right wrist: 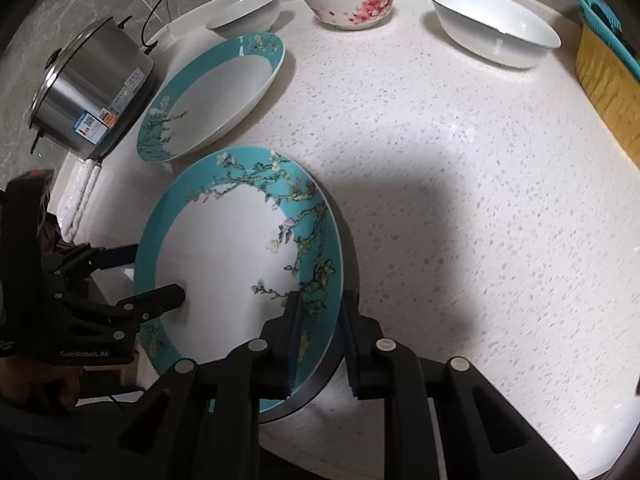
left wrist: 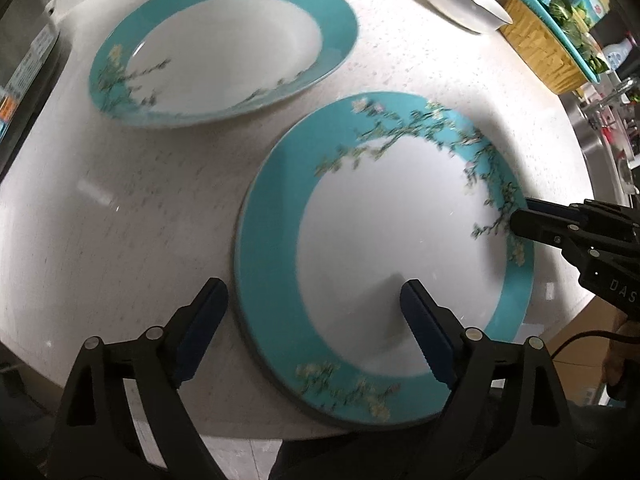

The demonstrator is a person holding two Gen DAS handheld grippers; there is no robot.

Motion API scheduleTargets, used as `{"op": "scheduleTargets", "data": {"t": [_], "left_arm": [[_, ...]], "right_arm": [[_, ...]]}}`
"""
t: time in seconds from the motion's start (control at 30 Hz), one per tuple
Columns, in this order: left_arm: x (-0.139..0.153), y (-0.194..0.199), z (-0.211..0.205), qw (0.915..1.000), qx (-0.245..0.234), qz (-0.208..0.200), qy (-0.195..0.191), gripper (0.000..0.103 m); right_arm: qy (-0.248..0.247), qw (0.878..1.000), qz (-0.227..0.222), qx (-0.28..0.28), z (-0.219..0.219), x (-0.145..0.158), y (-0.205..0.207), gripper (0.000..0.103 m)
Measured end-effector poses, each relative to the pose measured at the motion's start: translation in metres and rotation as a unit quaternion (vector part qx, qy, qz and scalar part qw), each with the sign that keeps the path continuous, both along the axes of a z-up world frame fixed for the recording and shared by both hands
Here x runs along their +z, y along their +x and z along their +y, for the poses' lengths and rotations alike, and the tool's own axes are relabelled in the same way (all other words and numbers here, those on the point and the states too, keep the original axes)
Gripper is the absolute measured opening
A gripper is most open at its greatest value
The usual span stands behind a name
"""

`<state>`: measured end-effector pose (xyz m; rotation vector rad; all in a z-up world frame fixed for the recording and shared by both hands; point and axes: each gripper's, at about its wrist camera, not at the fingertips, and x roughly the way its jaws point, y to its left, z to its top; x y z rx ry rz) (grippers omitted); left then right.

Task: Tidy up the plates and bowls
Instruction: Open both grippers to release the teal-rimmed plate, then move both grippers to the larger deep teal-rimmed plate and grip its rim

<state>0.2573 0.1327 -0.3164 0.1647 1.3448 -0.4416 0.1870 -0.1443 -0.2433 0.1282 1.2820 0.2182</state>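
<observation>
A teal-rimmed plate with a blossom pattern [right wrist: 224,256] lies near the counter's front edge. My right gripper [right wrist: 320,320] is shut on its right rim, one finger on top and one beneath, and that side looks slightly raised above its shadow. My left gripper [left wrist: 316,316] stands open astride the plate's [left wrist: 384,240] left rim, one finger [left wrist: 208,320] outside over the counter, the other [left wrist: 424,328] over the white centre, pads not pressing. A second matching plate [right wrist: 212,96] lies flat further back left. The right gripper [left wrist: 524,214] shows at the plate's far rim in the left wrist view.
Along the back stand a small white bowl [right wrist: 248,10], a red-flowered bowl [right wrist: 352,2] and a large white bowl [right wrist: 496,26]. A steel pot [right wrist: 92,88] and a folded white cloth [right wrist: 78,200] sit at the left. A yellow basket [right wrist: 608,80] stands at the right.
</observation>
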Motion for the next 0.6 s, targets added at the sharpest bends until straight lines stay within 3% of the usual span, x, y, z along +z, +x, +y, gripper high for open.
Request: {"op": "scheduleTargets", "data": {"t": [0.13,0.23,0.37,0.47,0.53,0.6], "left_arm": [[0.003,0.006,-0.005,1.0000,0.005,0.006,-0.004,0.089],[0.008,0.011,0.008,0.9993,0.026,0.011,-0.025,0.089],[0.026,0.012,0.024,0.9979,0.051,-0.001,-0.040,0.089],[0.043,0.014,0.041,0.9960,0.071,-0.003,-0.054,0.089],[0.056,0.025,0.058,0.9937,0.086,-0.003,-0.073,0.089],[0.067,0.040,0.079,0.9916,0.101,-0.013,-0.079,0.089]], "right_arm": [[0.001,1.000,0.010,0.001,-0.004,0.000,0.003,0.013],[0.018,1.000,0.009,-0.014,-0.012,0.002,0.000,0.024],[0.027,0.999,-0.004,-0.027,-0.021,0.012,0.001,0.031],[0.054,0.997,-0.020,-0.048,-0.036,0.024,0.010,0.053],[0.071,0.995,-0.030,-0.065,-0.048,0.032,0.021,0.073],[0.094,0.992,-0.036,-0.071,-0.057,0.038,0.034,0.084]]}}
